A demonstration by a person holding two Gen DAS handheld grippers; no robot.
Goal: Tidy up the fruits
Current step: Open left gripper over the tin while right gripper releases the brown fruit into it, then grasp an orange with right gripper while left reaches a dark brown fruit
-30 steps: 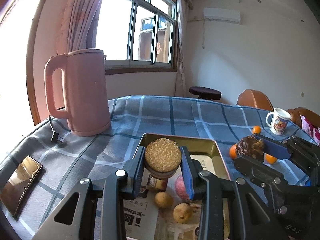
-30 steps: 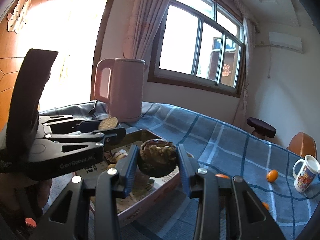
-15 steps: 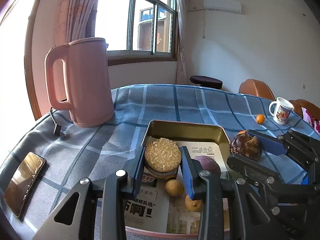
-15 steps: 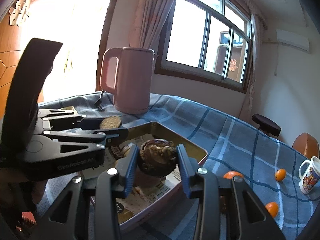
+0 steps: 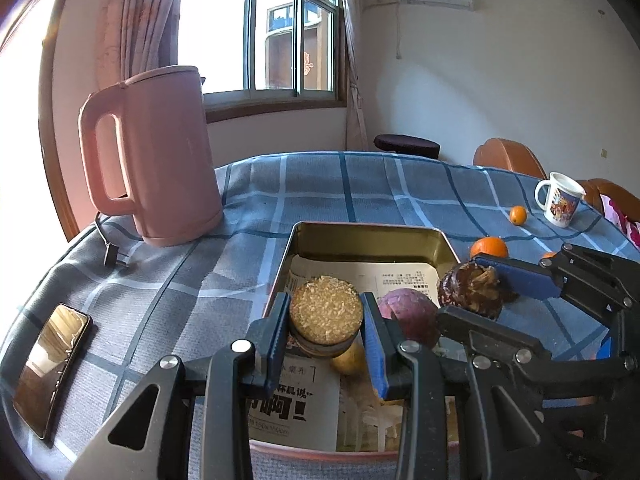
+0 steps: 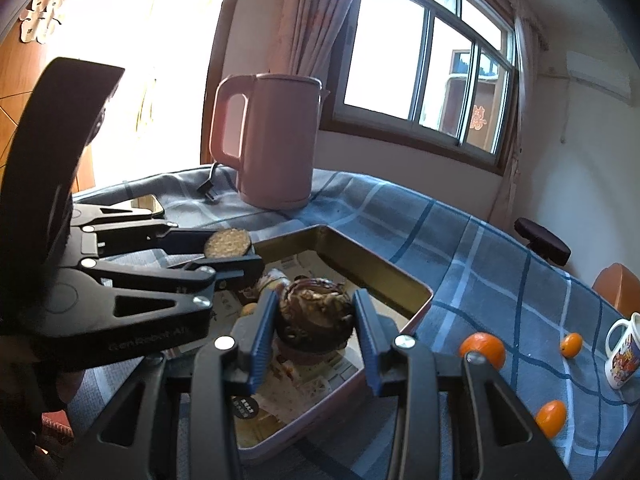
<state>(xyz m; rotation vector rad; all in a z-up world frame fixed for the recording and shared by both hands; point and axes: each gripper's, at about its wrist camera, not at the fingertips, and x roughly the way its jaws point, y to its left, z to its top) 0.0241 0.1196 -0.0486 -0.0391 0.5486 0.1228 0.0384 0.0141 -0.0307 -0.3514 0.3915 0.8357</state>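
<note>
Hovering above the tray [image 5: 436, 246], a round cake [image 5: 326, 314] is being clamped by the left claw [image 5: 325, 334], a dark husked fruit [image 6: 314, 312] by the right claw [image 6: 314, 336].

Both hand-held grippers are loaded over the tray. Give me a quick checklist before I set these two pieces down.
1. Left hand-held gripper shut on the round yellow-topped piece: ok.
2. Right hand-held gripper shut on the dark brown husked piece: ok.
3. Both pieces over the metal tray: ok.
4. Bare newspaper lining left at the tray's far end: ok.
5. Purple fruit and small yellow fruit lie under the grippers: not ok to drop straight down.
6. Height above the lining: cannot tell.
</note>
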